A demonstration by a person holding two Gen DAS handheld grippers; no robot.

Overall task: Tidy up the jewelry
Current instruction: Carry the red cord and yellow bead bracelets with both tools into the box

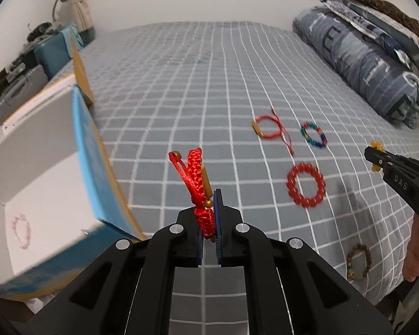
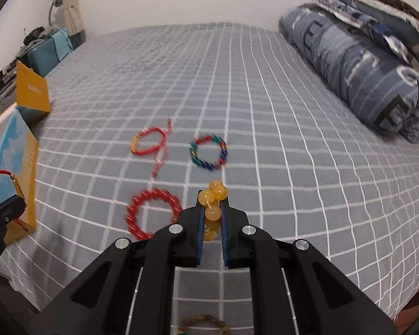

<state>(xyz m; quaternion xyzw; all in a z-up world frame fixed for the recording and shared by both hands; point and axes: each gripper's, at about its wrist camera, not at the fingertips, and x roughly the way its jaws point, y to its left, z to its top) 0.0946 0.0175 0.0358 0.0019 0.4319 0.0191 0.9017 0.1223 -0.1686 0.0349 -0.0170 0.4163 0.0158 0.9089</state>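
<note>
Beside the box (image 1: 50,184) at the bed's (image 1: 181,83) left edge, the left claw (image 1: 208,223) pinches a red cord bracelet (image 1: 198,178). The right claw (image 2: 212,217) clamps yellow beads (image 2: 213,201); a loosened grip could drop either short of the box.

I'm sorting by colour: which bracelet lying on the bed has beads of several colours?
The multicoloured bead bracelet, with red, green and blue beads, right of the red cord bracelet; the red bead bracelet is one colour.

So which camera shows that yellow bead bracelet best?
The right wrist view: the yellow bead bracelet sits centered, pinched in the right gripper. The left wrist view catches only a few beads near its edge.
</note>
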